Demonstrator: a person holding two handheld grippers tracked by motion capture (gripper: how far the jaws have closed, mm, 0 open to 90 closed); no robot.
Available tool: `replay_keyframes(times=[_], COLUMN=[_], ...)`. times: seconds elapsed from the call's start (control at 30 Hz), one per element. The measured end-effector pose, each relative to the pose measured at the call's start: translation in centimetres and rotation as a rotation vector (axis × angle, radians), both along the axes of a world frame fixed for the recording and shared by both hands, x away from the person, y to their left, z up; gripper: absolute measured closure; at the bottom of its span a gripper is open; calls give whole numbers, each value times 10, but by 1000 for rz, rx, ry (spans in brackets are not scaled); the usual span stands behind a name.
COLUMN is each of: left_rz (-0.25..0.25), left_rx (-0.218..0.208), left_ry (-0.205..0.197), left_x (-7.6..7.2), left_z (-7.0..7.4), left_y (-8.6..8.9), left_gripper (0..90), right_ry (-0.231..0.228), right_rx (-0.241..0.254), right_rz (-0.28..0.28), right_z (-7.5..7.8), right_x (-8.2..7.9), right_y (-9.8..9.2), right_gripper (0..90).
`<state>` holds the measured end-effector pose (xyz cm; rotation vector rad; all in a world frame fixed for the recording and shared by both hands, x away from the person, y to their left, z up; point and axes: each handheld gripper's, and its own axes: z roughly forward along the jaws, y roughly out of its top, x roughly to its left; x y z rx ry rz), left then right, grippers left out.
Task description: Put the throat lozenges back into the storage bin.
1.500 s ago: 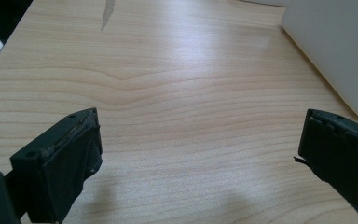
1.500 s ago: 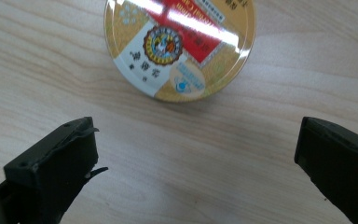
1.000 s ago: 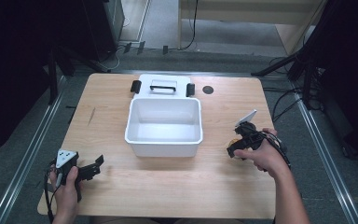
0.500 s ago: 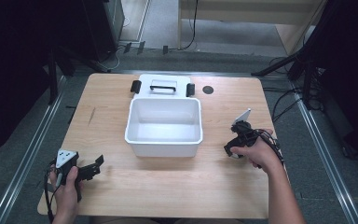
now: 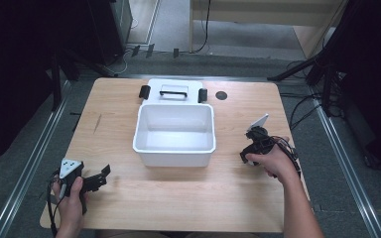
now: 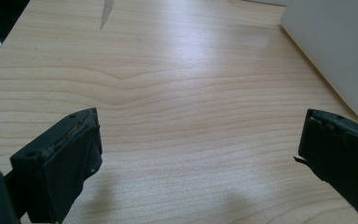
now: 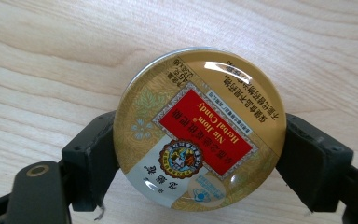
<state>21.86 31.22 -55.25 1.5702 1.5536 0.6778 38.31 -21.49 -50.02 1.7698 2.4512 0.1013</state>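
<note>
Candy tin first: a round gold metal tin with a red "Nin Jiom Herbal Candy" label [image 7: 199, 129] sits clamped between the two black fingers [image 7: 91, 161] of the right gripper [image 7: 200, 163], one finger pressing on each side of its rim, with the lid facing the gripper's camera and the printing upside down from there. Light wood tabletop [image 7: 51, 56] is right behind it, though I can't tell if the tin is touching the wood or held a bit above it. From the high view, the right gripper [image 5: 256, 144] is off to the right of the white rectangular plastic bin [image 5: 174, 134] that sits in the middle of the tabletop [image 5: 178, 198], near the bin's front right corner but not touching it, and the person's right hand [image 5: 273, 161] is wrapped around it. The tin itself is too small to make out from up there. Behind the bin, touching its far wall or just about, lies a white lid with a black handle and black clips [image 5: 172, 91], and a small dark round spot [image 5: 221, 95] is on the wood just right of that lid. The left gripper [image 5: 96, 179] is well away from the bin, towards the front left, held low by the left hand [image 5: 69, 196]. Its fingers [image 6: 60, 172] are spread wide with nothing but bare wood between them, and the bin's white wall [image 6: 340, 46] shows up ahead on the right in the left gripper view.
</note>
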Motion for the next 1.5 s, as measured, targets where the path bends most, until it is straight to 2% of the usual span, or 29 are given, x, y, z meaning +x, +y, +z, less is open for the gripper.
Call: replay_keyframes(times=[0.53,0.97,1.13,1.27,1.5], left_rz=[-1,-7,-24,-22,-25], left_rx=[2,5,9,4,3], left_ry=[1,-1,-17,-52,-63], left_x=[0,0,-2,-3,-3], left_z=[0,0,0,1,1], left_y=[0,0,-1,0,0], left_gripper=[0,0,0,0,1], right_ry=[-60,-62,-75,-78,-74], right_rx=[23,36,41,39,38], right_rz=[16,105,151,171,196], right_z=[34,64,79,88,98], right_x=[2,3,1,2,4], right_y=[5,22,36,44,54], right_gripper=[204,204,204,204,205])
